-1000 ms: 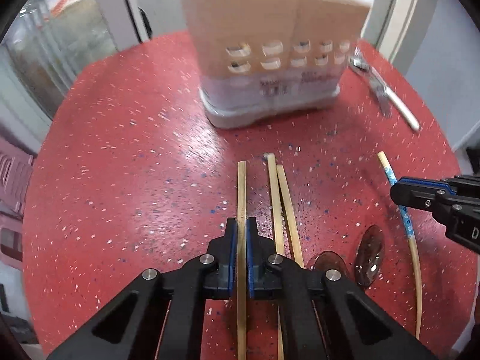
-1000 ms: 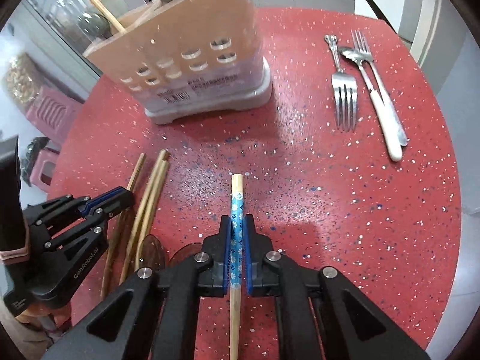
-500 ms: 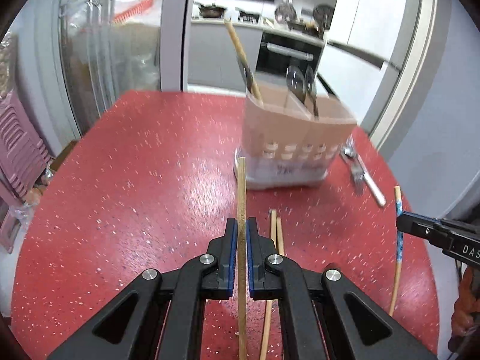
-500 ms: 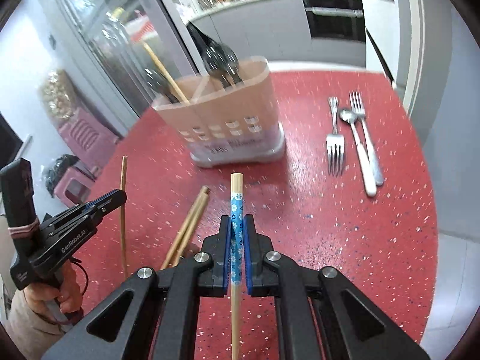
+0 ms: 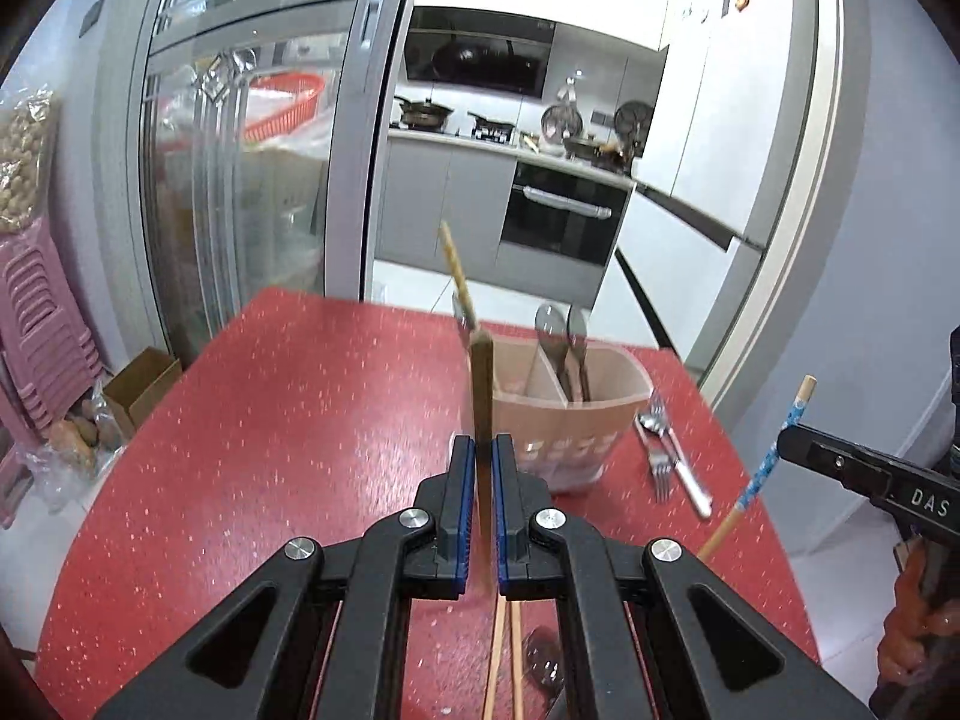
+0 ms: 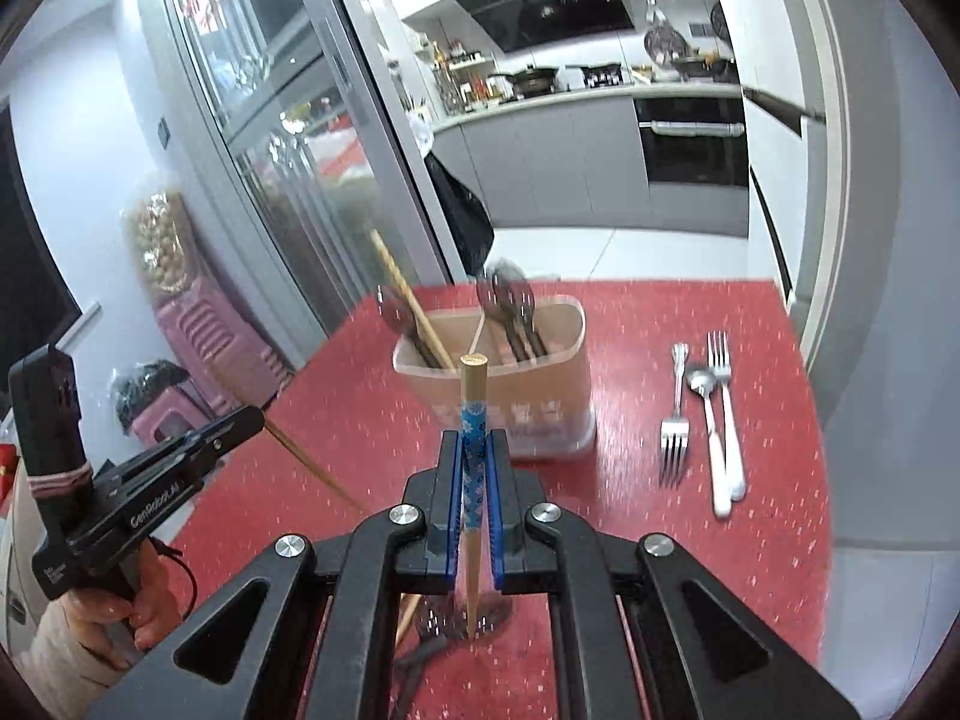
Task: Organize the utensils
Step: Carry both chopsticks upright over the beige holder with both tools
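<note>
Right view only: person's hand (image 6: 114,612) on left gripper's handle. Left gripper (image 5: 480,462) clamped on plain wooden chopstick (image 5: 481,384); right gripper (image 6: 473,456) clamped on blue-patterned wooden chopstick (image 6: 471,420). Both raised above red speckled table (image 5: 288,420), near beige divided utensil holder (image 6: 540,384) toward far edge.

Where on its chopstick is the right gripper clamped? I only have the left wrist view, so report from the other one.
Observer: The right gripper is shut on the blue flower-patterned band of its wooden chopstick, bare tip forward.
Operator: Count the cutlery beside the holder.
Observer: Two steel forks with a steel-bowled spoon between them, lying side by side to the right of the beige plastic utensil holder.
</note>
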`<action>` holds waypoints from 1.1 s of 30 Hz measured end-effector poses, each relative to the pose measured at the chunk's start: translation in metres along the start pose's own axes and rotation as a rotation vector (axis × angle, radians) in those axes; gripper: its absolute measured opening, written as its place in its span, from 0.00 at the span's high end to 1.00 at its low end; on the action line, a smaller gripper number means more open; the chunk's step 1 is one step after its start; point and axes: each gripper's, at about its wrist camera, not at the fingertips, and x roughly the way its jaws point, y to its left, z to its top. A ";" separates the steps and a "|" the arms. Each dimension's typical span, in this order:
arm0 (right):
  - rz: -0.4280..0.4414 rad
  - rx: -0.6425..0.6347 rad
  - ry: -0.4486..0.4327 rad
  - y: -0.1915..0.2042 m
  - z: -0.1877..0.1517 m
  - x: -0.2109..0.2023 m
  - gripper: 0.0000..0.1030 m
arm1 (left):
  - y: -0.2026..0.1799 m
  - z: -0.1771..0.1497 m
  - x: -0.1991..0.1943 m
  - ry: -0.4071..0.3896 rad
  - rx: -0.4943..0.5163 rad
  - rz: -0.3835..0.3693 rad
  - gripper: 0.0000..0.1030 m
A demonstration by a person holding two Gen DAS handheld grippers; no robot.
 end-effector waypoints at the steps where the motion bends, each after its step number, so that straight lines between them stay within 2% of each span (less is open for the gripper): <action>1: -0.003 -0.008 -0.010 0.002 0.006 -0.001 0.92 | -0.001 0.004 -0.001 -0.010 -0.004 0.000 0.72; 17: -0.025 -0.067 -0.109 0.015 0.103 -0.002 0.92 | -0.016 0.101 -0.026 -0.158 0.022 -0.003 0.72; 27: -0.066 -0.087 -0.158 0.015 0.153 0.015 0.92 | -0.030 0.142 0.002 -0.180 0.013 -0.017 0.72; 33: -0.094 -0.093 -0.166 0.007 0.165 0.037 0.92 | -0.035 0.146 0.030 -0.178 0.013 0.001 0.72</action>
